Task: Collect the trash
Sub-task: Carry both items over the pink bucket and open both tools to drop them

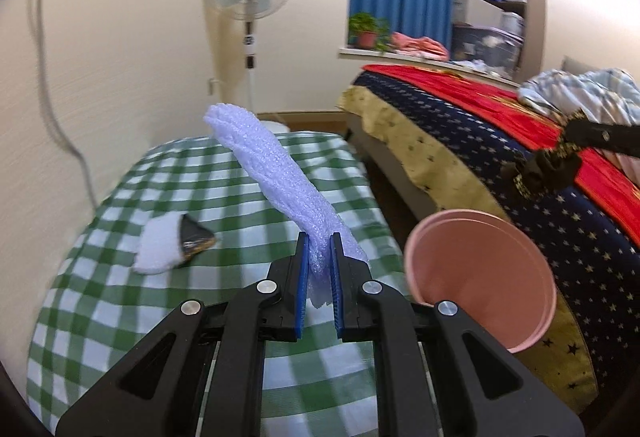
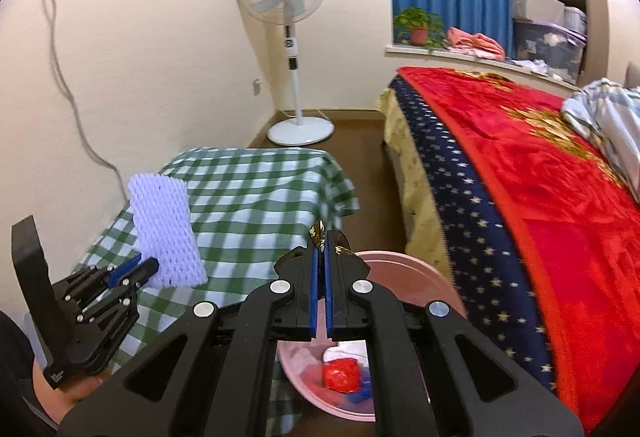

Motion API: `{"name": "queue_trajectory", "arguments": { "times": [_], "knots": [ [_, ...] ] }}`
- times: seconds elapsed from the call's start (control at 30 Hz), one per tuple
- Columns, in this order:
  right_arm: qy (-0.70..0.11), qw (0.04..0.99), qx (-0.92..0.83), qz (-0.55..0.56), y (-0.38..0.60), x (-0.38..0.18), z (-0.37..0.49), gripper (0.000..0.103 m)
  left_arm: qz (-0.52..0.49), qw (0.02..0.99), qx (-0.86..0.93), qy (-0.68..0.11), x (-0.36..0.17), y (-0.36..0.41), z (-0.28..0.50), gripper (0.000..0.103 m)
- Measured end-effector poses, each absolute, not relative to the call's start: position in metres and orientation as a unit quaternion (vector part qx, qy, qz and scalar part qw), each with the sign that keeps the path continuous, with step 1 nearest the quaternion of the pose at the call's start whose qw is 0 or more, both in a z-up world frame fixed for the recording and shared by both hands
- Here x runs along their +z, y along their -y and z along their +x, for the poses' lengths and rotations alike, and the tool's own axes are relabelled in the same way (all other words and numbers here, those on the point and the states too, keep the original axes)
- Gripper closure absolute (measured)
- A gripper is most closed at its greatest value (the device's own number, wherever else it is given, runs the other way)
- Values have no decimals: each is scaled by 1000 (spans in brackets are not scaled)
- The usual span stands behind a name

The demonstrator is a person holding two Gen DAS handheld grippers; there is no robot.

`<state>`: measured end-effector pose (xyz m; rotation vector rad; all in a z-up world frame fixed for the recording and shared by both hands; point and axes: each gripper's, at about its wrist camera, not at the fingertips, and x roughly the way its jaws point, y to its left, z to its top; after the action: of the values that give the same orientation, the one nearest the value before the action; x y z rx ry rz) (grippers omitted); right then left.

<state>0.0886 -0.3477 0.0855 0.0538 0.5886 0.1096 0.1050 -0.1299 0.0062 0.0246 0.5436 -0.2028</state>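
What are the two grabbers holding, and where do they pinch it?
Left gripper pinches the foam net at its lower end. Right gripper pinches a dark wrapper by its edge.

A white foam net sleeve (image 1: pixel 276 181) is held at its lower end, rising tilted toward the upper left of the left wrist frame over the checked cloth. A dark wrapper (image 2: pixel 320 233) with gold print is pinched upright at the centre of the right wrist frame. A white wad (image 1: pixel 158 245) and a dark triangular wrapper (image 1: pixel 196 237) lie touching at left. A pink bin (image 2: pixel 404 273) is seen at lower centre, with red (image 2: pixel 340 375), blue and white scraps inside.
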Motion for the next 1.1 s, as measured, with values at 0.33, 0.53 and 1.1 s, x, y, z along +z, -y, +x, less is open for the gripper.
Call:
{"name": "queue_trajectory", "arguments": {
  "times": [0.33,0.53,1.1],
  "knots": [
    [-295,954,-6,51,394,59,85,100,30,948,-165,-271,-4,175,107,93],
    [-299,952,-22,61,404,51,91,100,45,938,-202,-277,-14,202,107,93],
    [-320,945,-31,64,409,35,106,100,58,915,-250,-310,-40,236,113,93]
  ]
}}
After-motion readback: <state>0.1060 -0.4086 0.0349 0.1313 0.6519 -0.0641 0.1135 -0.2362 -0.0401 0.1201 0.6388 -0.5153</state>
